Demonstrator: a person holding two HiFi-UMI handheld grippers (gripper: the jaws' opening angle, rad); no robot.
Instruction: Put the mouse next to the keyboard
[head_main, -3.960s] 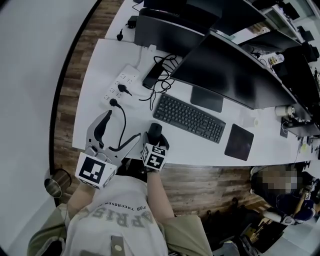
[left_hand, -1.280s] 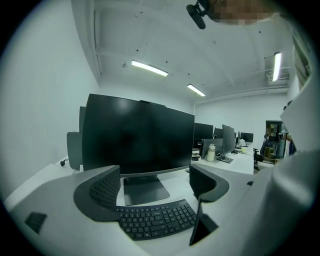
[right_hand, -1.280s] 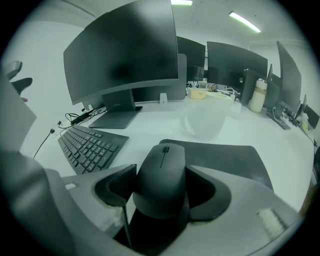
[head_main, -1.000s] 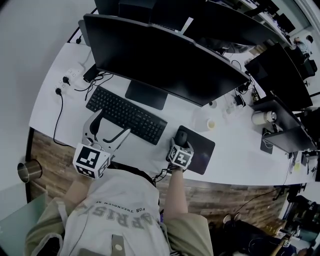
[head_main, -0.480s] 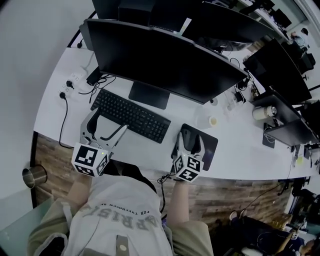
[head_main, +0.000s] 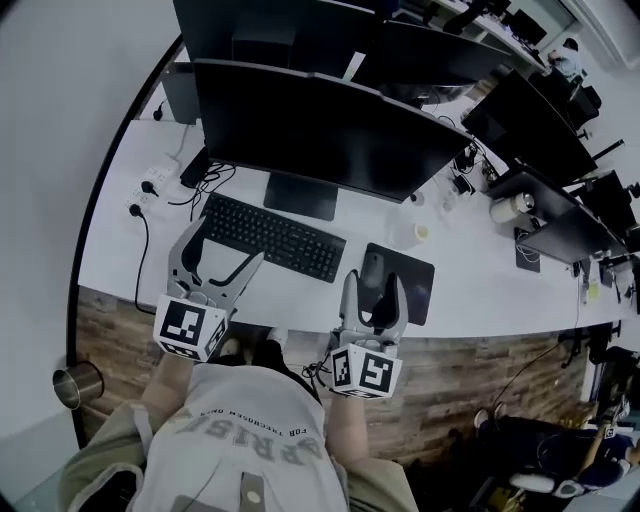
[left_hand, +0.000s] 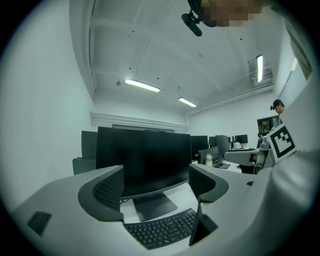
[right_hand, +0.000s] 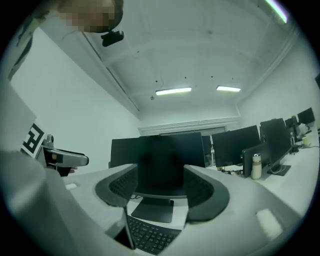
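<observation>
The black mouse (head_main: 372, 270) lies on the left part of the dark mouse pad (head_main: 412, 288), just right of the black keyboard (head_main: 275, 238). My right gripper (head_main: 371, 292) hovers at the pad's near edge, jaws wide and closing. In the head view the mouse shows in the gap at its fingertips. In the right gripper view (right_hand: 160, 187) nothing is between the jaws; only the keyboard (right_hand: 150, 235) and a monitor lie beyond. My left gripper (head_main: 222, 258) stands open and empty over the keyboard's near left edge (left_hand: 162, 230).
A large monitor (head_main: 320, 130) stands behind the keyboard, with more screens to the right. A power strip (head_main: 150, 185) with cables lies at the far left of the white desk (head_main: 300, 295). A white cup (head_main: 410, 232) sits behind the pad. A metal bin (head_main: 72, 382) stands on the floor.
The right gripper carried the mouse from left of the keyboard to the pad on its right, opened, and has drawn back toward the person. The left gripper barely moved.
</observation>
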